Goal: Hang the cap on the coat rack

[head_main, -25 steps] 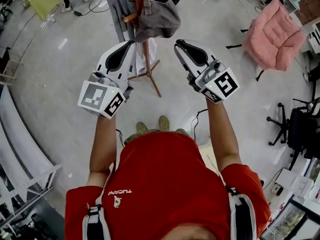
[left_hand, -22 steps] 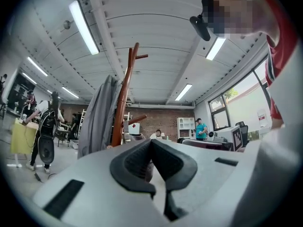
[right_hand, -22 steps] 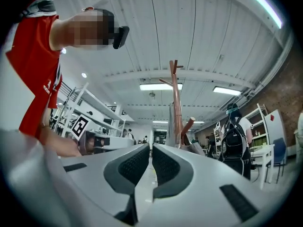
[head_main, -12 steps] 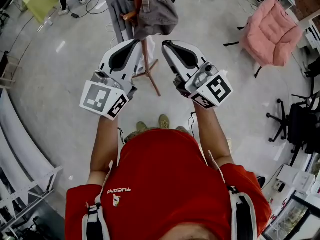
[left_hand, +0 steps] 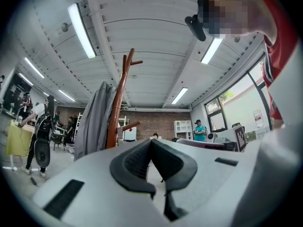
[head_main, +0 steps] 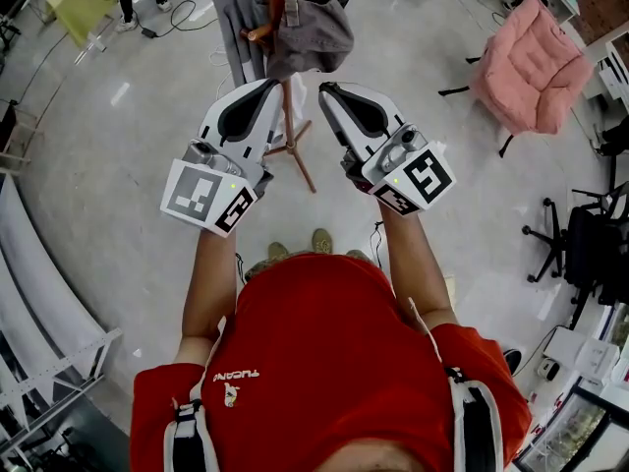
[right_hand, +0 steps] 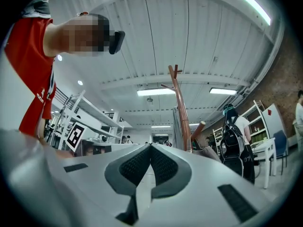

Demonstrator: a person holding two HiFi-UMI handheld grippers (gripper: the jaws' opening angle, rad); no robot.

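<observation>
Both grippers are hanging empty. The left gripper is showing its fingers pressed together at the tips with nothing between them, and the right gripper is doing the same. The cap is sitting just beyond the fingertips, draped over a peg of the rack. The fingers are probably pointing at it empty because the hanging looks finished. A coat is hanging beyond the left fingers. The rack's top is running off the head view's edge, and the cap is covering its peg, so how firmly it is seated is hard to judge.
</observation>
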